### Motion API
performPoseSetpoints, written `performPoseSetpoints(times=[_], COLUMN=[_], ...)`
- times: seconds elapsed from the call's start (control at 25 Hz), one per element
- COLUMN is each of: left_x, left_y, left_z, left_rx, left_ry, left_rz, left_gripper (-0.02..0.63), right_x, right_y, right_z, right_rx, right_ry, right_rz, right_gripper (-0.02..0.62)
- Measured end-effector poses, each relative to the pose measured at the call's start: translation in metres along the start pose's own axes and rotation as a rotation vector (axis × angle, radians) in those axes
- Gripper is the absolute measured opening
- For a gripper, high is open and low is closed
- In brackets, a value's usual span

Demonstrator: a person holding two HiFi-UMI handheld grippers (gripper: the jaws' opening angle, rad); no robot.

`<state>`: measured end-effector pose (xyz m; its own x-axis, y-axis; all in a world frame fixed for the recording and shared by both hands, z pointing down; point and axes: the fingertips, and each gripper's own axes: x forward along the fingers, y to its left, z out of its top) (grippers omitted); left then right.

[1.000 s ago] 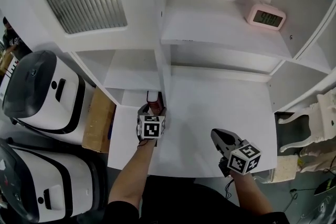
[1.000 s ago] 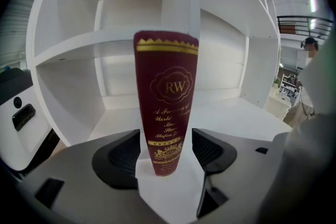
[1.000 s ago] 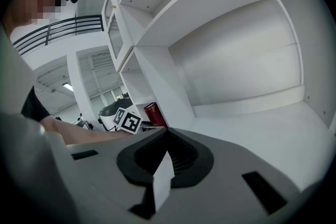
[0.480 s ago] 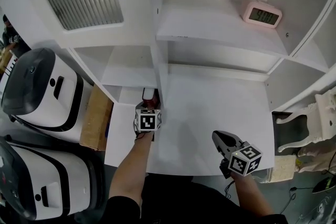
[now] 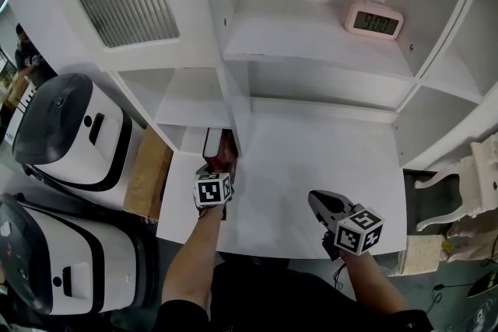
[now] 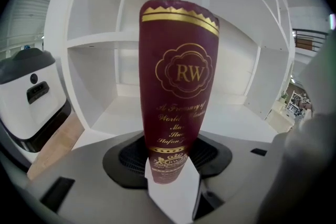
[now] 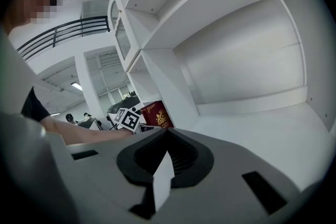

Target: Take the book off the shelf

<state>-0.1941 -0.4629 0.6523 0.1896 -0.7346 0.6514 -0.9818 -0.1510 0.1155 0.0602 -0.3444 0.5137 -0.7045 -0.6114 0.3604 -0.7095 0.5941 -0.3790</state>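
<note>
A dark red book (image 6: 178,86) with gold "RW" lettering stands upright between the jaws of my left gripper (image 6: 173,186), which have just been closing and now grip its lower spine. In the head view the book (image 5: 220,149) sticks out from the lower left compartment, beside the white upright divider (image 5: 237,117), with the left gripper (image 5: 217,166) right in front of it. My right gripper (image 5: 318,203) hovers over the white desk surface (image 5: 311,159), jaws together with nothing between them. The right gripper view shows the book (image 7: 156,114) far to the left.
A pink digital clock (image 5: 373,20) sits on the upper shelf at the right. White and black machines (image 5: 66,132) and a cardboard box (image 5: 146,175) stand left of the shelf unit. A white ornate chair (image 5: 467,190) is at the far right.
The left jaws have closed on the book. The left hand has drawn back a little, and more of the book shows outside the compartment. The right gripper has barely moved.
</note>
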Motion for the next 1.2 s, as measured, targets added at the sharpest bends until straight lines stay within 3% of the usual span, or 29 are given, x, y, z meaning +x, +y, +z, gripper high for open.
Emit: performPoseSetpoints(times=[0.2,0.4,0.6,0.92,1.2], left_x=[-0.029,-0.056,-0.081,-0.114,-0.139], left_y=[0.002,0.005,0.009,0.008,-0.003], left_z=[-0.012,-0.013,-0.012,-0.014,-0.006], left_rx=[-0.023,-0.011,0.058,0.170,0.109], left_ry=[-0.005,-0.029,-0.052,-0.123,-0.217], left_rz=[0.010,-0.011,-0.068,-0.189,-0.274], left_gripper=[0.221,0.218,0.216,0.213,0.213], right_x=[-0.007,-0.011,-0.009,0.005,-0.025], right_y=[0.002,-0.001,0.007,0.068,0.083], right_z=[0.005,0.002,-0.003,-0.025,-0.061], right_rx=[-0.015,0.010,0.059,0.048,0.067], right_ry=[-0.015,-0.039,-0.058,-0.020,0.034], right_rz=[0.015,-0.027,-0.099,-0.123,-0.219], right_gripper=[0.014,0.014,0.014,0.014,0.014])
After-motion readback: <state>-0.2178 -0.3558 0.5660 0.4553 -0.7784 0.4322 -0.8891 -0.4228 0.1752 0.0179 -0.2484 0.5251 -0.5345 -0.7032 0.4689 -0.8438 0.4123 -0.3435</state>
